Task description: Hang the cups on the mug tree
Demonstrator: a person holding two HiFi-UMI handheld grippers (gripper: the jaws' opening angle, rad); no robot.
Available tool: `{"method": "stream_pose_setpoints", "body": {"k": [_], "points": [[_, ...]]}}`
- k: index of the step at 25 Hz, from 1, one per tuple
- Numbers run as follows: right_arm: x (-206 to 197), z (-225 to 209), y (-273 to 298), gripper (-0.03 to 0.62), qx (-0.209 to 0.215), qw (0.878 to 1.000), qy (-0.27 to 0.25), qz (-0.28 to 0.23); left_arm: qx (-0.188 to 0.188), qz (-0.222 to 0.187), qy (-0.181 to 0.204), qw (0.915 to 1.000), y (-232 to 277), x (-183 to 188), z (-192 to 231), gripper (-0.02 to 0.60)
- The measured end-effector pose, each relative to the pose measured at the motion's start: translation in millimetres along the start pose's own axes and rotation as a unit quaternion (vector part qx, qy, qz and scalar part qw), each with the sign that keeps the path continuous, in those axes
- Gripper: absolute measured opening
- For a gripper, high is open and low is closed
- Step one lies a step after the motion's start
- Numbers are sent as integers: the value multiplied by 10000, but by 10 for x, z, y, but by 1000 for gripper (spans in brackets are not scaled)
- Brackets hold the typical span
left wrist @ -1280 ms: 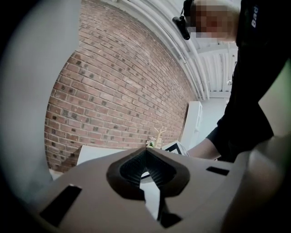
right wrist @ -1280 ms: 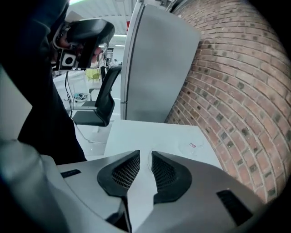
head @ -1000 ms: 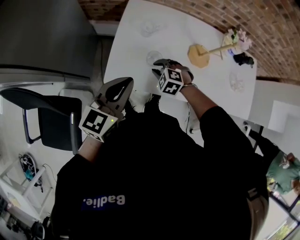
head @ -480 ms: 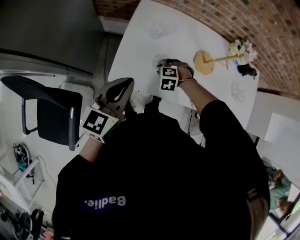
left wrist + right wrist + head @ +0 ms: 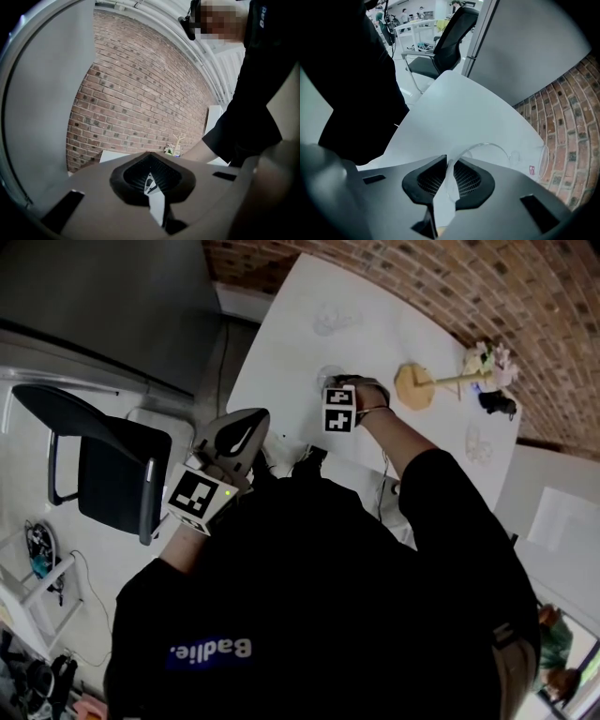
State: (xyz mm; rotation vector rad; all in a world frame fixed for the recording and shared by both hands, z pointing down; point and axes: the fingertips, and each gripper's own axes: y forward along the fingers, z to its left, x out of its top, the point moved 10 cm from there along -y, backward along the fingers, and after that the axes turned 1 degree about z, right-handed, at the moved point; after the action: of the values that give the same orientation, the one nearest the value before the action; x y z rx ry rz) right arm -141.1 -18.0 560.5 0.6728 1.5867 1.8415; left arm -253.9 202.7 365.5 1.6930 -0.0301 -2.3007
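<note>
Right gripper (image 5: 447,180) points down over white table (image 5: 281,352), jaws just closing, now pinching wall of clear glass cup (image 5: 487,151) near wooden mug tree (image 5: 413,387). Left gripper (image 5: 149,183) clenched, empty. Glass likely light, rigid, slick, breakable; rim pinch wants gentle, steady pressure.

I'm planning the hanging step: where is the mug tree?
In the head view, the mug tree stands on the white table's right part, near the brick wall, beside the flowers.
</note>
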Motion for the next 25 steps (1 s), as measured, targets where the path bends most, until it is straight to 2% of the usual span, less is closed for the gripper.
{"method": "stream_pose_setpoints", "body": {"k": [9,14,17,25], "points": [[-187,68,-118,55,-240,9985,79,-482,-154,169,104,9997,197,25,-14,0],[-367,112,-292,52,-495,9932,436,-959,-295,353,238,9987,423,16,-63,0],[-534,190,-371,52,-574,9905,668,-1053,-398,395,372,9977,590,-13,-98,0],[-979,265,-795,52,-1065,9732,1391,-1491,-969,513,782,9909,1309,-201,-122,0]]}}
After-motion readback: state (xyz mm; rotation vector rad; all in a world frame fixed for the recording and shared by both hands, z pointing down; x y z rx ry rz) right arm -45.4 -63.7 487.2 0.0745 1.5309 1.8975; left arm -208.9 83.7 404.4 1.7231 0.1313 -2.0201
